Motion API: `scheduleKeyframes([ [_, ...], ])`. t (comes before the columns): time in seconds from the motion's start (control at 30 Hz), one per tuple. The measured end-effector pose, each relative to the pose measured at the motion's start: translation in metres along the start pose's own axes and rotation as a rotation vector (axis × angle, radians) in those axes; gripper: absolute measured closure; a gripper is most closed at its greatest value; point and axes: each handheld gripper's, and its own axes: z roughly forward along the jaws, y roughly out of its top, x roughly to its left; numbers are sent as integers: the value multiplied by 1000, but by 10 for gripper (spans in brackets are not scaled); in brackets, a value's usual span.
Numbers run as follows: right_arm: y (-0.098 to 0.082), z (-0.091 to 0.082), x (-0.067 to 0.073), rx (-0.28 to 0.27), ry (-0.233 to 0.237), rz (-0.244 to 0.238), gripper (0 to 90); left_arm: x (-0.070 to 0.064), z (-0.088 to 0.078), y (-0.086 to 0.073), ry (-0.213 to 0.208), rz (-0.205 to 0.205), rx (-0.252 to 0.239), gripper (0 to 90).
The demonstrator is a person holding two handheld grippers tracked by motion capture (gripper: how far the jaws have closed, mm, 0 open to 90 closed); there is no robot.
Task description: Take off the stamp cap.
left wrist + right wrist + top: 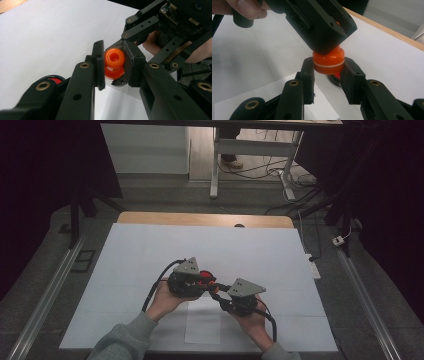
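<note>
We look down on a tabletop [150, 217] of pale wood, most of it covered by a large white sheet [150, 255], with a smaller white paper [202, 325] lying on the near middle of it. The room around is dim. Beyond the far edge stands a white desk frame [215, 165] on a grey floor, with cables [280, 170] strewn to the far right and a power strip [313, 268] just off the right edge of the sheet. Metal rails [45, 295] run along both sides of the tabletop.

On the sheet, just behind the two claws, rests a black and red round thing [55, 79]; we cannot tell what it is. Each claw partly hides the other's grip.

The left claw [113, 65] is held in the left hand [165, 302] over the near middle of the sheet. Its jaws are closed tight on the upper half of a small orange piece [114, 62], whose hollow top faces the left gripper view. The right claw [328, 75], in the right hand [252, 322], meets it from the right: its jaws are clamped on the lower half of the same orange piece, below a thin white seam. The piece hangs between the two claws, clear of the sheet. The grey sleeves [125, 340] come in from the near edge.
</note>
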Motion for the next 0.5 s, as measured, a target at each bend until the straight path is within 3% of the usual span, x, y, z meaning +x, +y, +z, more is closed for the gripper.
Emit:
scheduleKeyframes([
  [0.5,-1,0,0,3,0,3,646,0,1,0,0,-3,-1,727],
])
